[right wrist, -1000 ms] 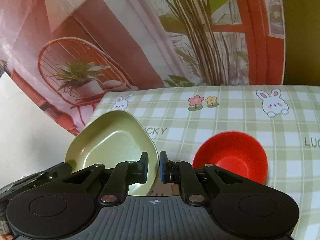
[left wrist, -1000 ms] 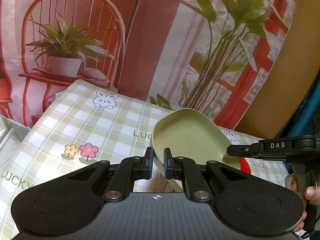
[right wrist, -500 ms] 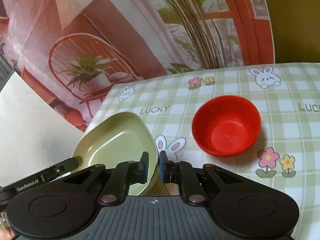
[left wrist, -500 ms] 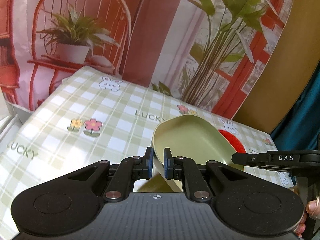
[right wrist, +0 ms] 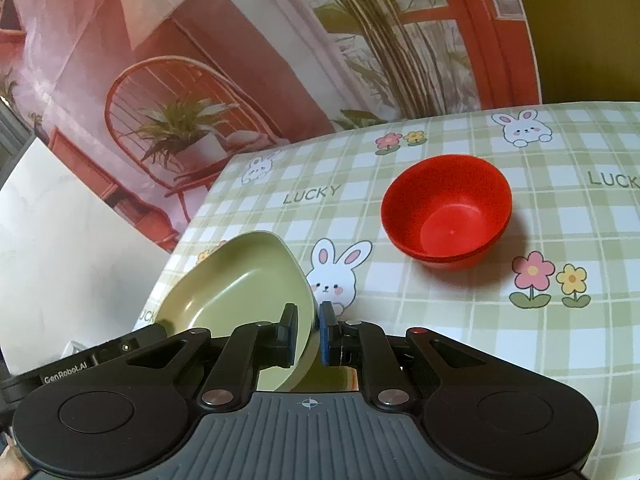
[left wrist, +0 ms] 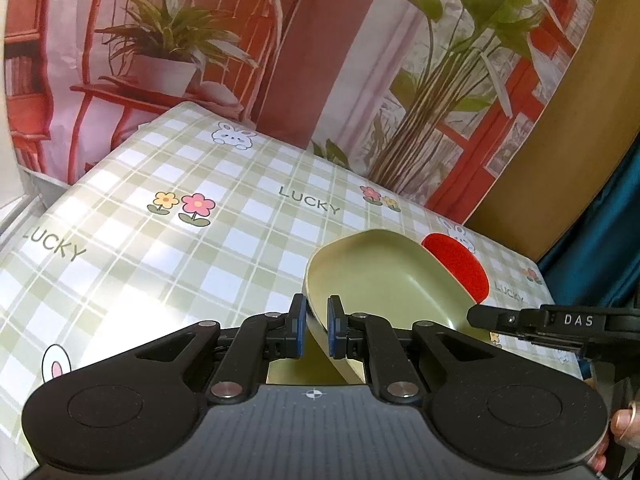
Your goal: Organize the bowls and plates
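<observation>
Tablecloth (right wrist: 460, 320) with green checks, rabbits and flowers covers the table, and a printed backdrop (left wrist: 320, 60) hangs behind its far edge. I hold the green plate (right wrist: 236, 280) tilted above the near edge with both tools: the left gripper (left wrist: 316, 330) pinches one rim, the right gripper (right wrist: 308, 332) pinches the opposite rim, so I judge it stays steady. Toward the middle stands the red bowl (right wrist: 448, 212), empty and upright. Nothing blocks the cloth between plate and bowl.
</observation>
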Available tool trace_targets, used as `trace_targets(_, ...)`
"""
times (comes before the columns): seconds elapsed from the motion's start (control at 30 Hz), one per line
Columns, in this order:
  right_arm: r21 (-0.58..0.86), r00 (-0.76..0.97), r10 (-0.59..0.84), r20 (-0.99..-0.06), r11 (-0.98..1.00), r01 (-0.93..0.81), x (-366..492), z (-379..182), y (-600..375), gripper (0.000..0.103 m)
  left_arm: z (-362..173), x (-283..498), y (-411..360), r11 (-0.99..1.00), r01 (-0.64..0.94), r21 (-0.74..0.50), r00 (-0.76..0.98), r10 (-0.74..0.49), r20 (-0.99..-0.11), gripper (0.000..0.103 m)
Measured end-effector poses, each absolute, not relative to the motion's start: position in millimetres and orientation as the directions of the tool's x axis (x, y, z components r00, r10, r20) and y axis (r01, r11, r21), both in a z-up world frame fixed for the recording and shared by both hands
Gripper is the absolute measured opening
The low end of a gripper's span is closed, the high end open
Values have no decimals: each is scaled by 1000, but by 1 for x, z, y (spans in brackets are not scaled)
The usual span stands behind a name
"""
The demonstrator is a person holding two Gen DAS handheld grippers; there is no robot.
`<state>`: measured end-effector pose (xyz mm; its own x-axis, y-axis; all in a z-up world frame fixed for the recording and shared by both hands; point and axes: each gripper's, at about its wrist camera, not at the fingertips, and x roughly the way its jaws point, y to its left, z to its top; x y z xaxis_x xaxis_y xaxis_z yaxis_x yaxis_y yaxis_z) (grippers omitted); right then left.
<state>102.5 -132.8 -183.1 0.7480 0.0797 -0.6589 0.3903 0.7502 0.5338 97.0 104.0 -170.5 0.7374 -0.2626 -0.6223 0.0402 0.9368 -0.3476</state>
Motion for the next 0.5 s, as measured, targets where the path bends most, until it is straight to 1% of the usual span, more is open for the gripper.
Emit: trace_targets(0.5, 544, 735, 108, -669, 745, 386, 97, -187, -126, 13, -178, 88, 106, 938, 18, -346, 722, -251, -644, 12)
